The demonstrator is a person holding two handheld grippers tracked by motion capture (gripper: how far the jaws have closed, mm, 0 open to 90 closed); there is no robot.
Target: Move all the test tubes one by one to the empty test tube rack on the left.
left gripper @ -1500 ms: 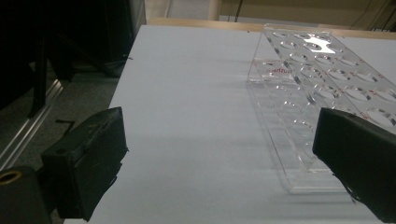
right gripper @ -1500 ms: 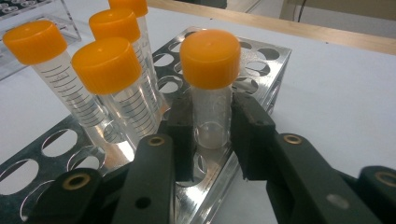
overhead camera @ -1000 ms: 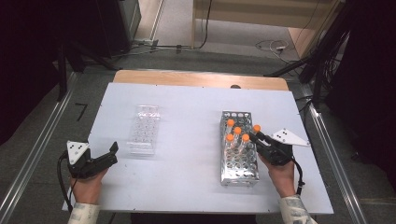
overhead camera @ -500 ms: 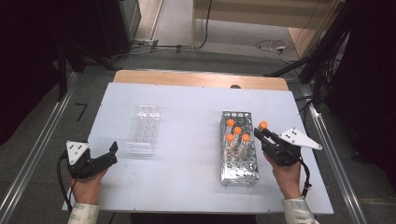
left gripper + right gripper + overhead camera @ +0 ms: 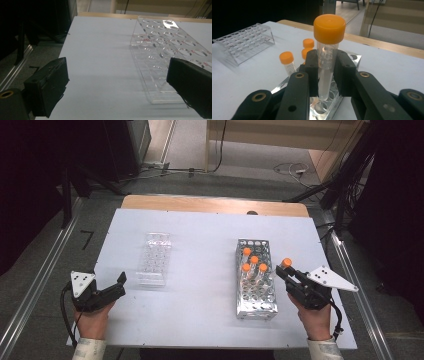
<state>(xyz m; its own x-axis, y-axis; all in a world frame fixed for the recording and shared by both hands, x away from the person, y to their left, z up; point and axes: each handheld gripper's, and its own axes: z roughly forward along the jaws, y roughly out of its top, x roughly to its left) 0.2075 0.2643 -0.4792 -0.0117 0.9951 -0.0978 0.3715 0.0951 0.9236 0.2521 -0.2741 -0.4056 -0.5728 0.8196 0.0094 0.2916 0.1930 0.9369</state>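
clear rack (image 5: 165,50) cut off, tube (image 5: 327,57) base hidden

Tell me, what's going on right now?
Right tongs shut on orange-capped tube, clear of metal rack. Left tongs open, idle near clear rack. Nothing in the way.

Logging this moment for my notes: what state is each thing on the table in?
Held tube: capped, upright, lifted out of the rack.
Right gripper: shut on it.
Left gripper: open, holds nothing.
Metal rack: four capped tubes standing.
Clear rack: no tubes.
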